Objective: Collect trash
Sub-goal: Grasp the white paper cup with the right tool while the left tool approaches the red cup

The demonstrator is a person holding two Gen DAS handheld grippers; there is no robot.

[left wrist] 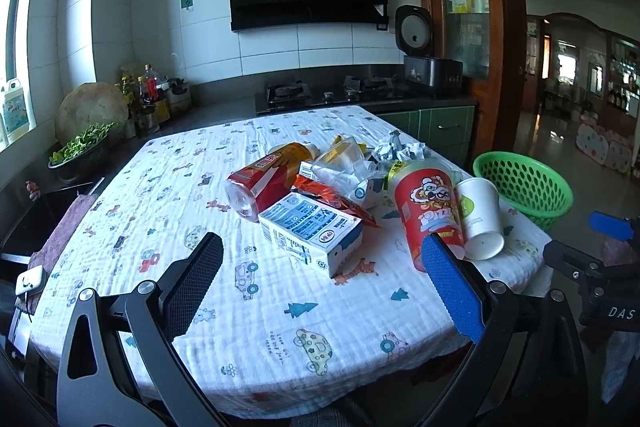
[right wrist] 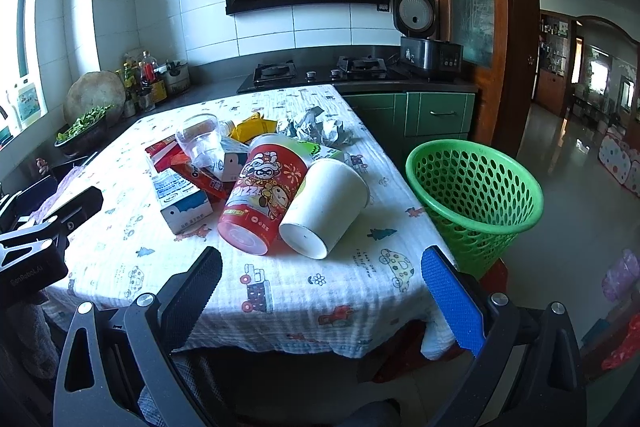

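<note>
Right wrist view: basket (right wrist: 476, 195) at three o'clock beside the table (right wrist: 280, 291), trash heaped at twelve. Both my grippers (right wrist: 320, 291) (left wrist: 324, 279) hang wide, empty. Grabbing the white cup (right wrist: 324, 207) could roll the touching red cup (right wrist: 260, 195) off.

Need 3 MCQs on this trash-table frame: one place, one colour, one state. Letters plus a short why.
1. Where is the basket?
A. right of the table
B. on the stove
C. under the hood

2. What colour is the basket?
A. red
B. green
C. white

3. How is the white paper cup?
A. upright
B. crushed flat
C. lying on its side

Answers:
1 A, it stands past the table's right edge.
2 B, its mesh wall is green.
3 C, it lies beside the red snack cup, base toward the camera, untouched by the open right gripper and left gripper.
</note>
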